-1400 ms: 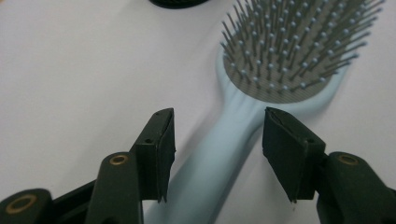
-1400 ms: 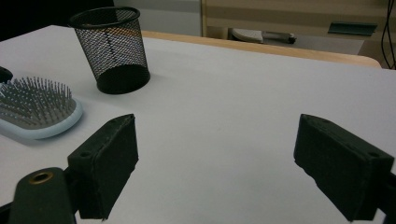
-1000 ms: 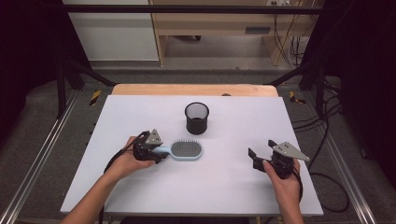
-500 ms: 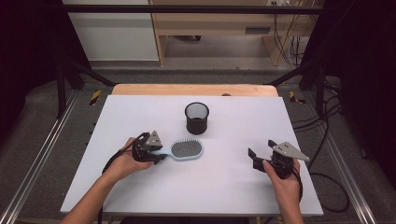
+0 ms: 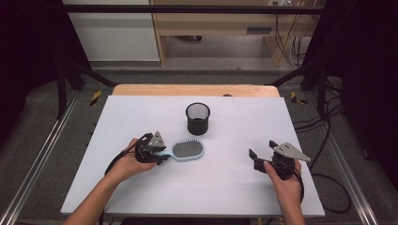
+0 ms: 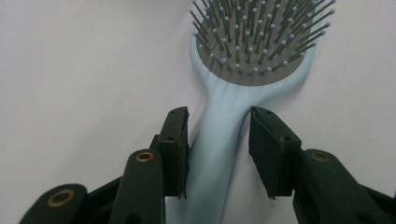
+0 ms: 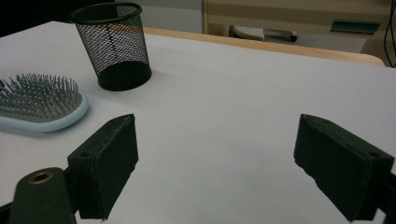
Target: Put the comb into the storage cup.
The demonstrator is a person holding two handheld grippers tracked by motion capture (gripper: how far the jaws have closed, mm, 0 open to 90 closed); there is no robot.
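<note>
A light-blue hairbrush lies bristles up on the white table, its handle pointing left. My left gripper lies low over that handle. In the left gripper view the handle runs between the jaws of the left gripper, which have just been closing. One pad touches the handle and a thin strip of table shows beside the other pad. My right gripper rests at the right of the table, open and holding nothing. The right gripper view shows the right gripper and the hairbrush.
A black mesh pen cup stands upright just behind the brush head, and the cup looks empty in the right gripper view. A wooden strip borders the table's far edge. Cables trail off the right side.
The left jaws have drawn closer around the brush handle. Both hands and the brush stay where they were.
</note>
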